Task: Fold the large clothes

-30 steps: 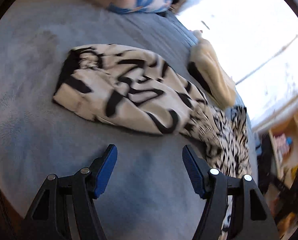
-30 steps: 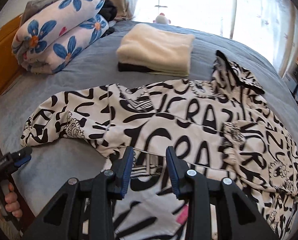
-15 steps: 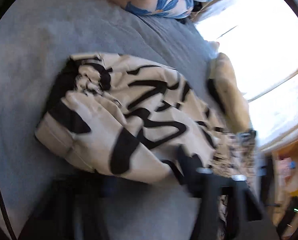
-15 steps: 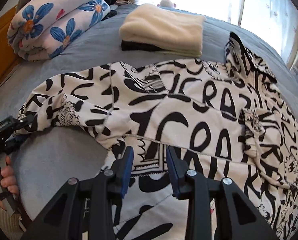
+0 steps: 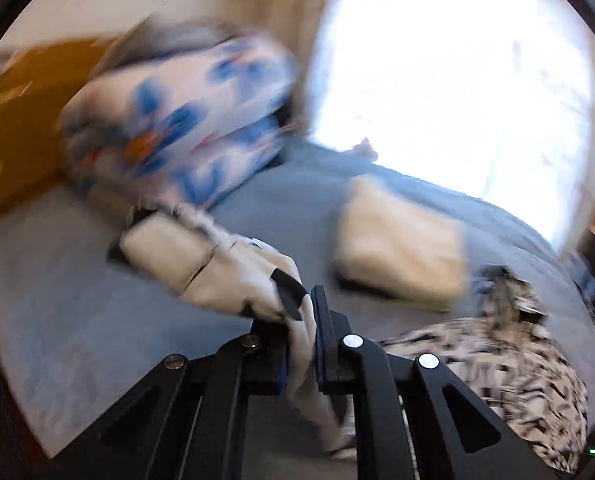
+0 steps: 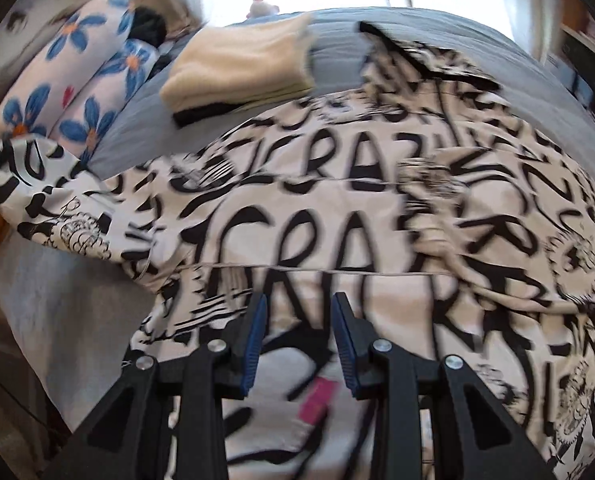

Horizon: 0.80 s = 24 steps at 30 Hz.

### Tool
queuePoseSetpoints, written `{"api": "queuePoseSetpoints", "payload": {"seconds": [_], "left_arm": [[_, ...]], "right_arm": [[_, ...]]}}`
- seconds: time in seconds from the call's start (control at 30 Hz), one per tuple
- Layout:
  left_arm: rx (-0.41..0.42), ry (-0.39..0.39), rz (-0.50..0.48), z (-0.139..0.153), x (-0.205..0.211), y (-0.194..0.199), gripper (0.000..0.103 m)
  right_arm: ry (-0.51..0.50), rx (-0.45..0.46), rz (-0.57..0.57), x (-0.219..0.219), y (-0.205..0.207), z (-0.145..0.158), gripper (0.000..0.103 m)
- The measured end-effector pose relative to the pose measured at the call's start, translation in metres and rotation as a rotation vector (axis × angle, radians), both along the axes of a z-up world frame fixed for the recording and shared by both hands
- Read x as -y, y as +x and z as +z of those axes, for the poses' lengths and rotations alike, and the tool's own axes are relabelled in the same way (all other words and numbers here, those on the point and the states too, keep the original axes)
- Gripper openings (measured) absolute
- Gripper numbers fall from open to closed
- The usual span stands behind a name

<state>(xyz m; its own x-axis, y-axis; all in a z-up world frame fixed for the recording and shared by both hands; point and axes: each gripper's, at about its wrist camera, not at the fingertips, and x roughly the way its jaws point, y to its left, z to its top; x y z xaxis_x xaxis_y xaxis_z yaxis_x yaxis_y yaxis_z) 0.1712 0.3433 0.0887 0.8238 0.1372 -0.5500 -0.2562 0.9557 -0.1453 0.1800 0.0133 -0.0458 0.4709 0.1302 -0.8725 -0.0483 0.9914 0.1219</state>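
Left tool (image 5: 311,320) clamped on the sleeve (image 5: 217,264), lifted off the bed (image 5: 57,320). Right tool (image 6: 299,340) apart, empty, over the shirt (image 6: 357,208) spread there. Risk: thin pinch slips, sleeve drops crooked.

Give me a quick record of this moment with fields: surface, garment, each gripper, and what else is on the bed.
surface: grey-blue bed
garment: black-and-white lettered jacket, spread flat on the bed
sleeve: sleeve raised off the bed, its cuff free
left gripper: left gripper, jaws shut on the sleeve
right gripper: right gripper, jaws apart over the jacket, nothing held
other items: folded cream clothes; rolled blue-flower quilt
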Motion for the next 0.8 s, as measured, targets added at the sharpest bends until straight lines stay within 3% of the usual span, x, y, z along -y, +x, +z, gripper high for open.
{"api": "queuePoseSetpoints", "payload": {"seconds": [0.1,0.23,0.33,0.43,0.47,0.6,0.73,0.8], "left_arm": [[0.029,0.021,-0.168,0.016,0.076,0.015,0.008],[-0.018,0.026,-0.365,0.001,0.178,0.033,0.009],[-0.149,-0.003,-0.533,-0.035,0.251,0.043,0.025],[-0.266,0.019,-0.629,-0.075,0.302,0.042,0.042],[-0.282,0.033,-0.642,-0.082,0.311,0.040,0.049],[-0.336,0.093,-0.671,-0.105,0.334,0.029,0.053],[-0.342,0.096,-0.631,-0.104,0.318,0.018,0.060],[-0.335,0.096,-0.596,-0.104,0.291,0.007,0.065]], "right_arm": [[0.019,0.023,-0.067,0.036,-0.005,0.008,0.033],[0.045,0.040,-0.189,0.097,-0.016,0.014,0.033],[0.033,0.045,-0.262,0.136,-0.025,0.010,0.033],[0.042,0.035,-0.321,0.171,-0.033,0.004,0.034],[0.049,0.033,-0.335,0.180,-0.034,0.002,0.034],[0.085,0.026,-0.362,0.205,-0.036,-0.006,0.034],[0.173,0.013,-0.332,0.211,-0.031,-0.014,0.034],[0.212,0.008,-0.296,0.208,-0.022,-0.015,0.034]]}}
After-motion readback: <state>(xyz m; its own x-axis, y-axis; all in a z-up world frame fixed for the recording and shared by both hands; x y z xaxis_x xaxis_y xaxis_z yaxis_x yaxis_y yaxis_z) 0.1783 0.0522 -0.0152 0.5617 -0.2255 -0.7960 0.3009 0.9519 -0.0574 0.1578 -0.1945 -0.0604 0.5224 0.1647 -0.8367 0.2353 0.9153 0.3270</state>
